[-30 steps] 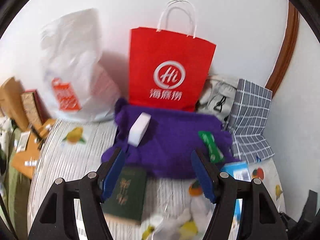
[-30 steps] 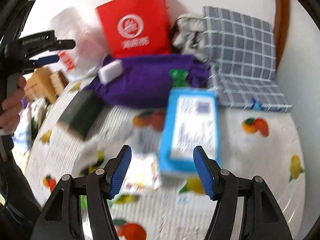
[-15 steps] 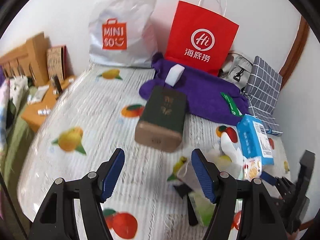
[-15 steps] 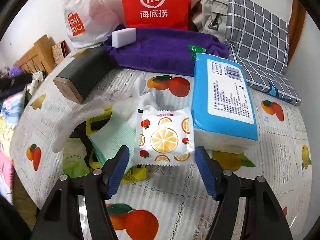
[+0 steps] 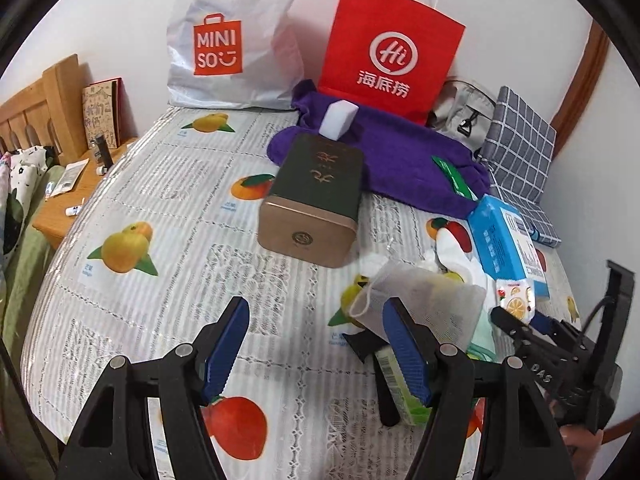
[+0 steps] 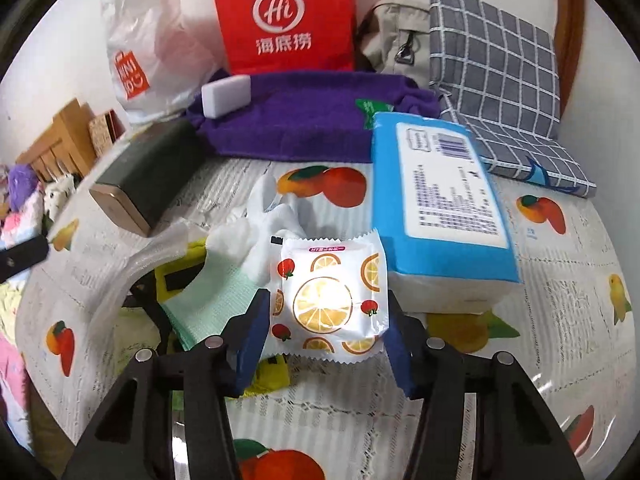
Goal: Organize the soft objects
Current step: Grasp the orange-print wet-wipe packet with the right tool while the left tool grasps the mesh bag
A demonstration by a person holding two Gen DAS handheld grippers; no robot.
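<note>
R gripper [image 6: 326, 322] low over the fruit-print tablecloth [image 6: 560, 320], jaws closing w/ the citrus-print sachet [image 6: 328, 296] between the blue pads; both pads sit at the packet's side edges, looks like contact. Sachet lies atop a mint-green cloth [image 6: 212, 300] and a white glove [image 6: 276, 220]. Blue tissue pack [image 6: 436, 204] just beside it at 2 o'clock. Purple towel [image 6: 312, 120] at 12, white sponge block [image 6: 226, 94] on it. Dark green tin [image 6: 148, 168] at 10 o'clock. L gripper [image 5: 316, 344] hovers w/ fingers apart, nothing between; mesh pouch [image 5: 424, 300] behind its right finger.
</note>
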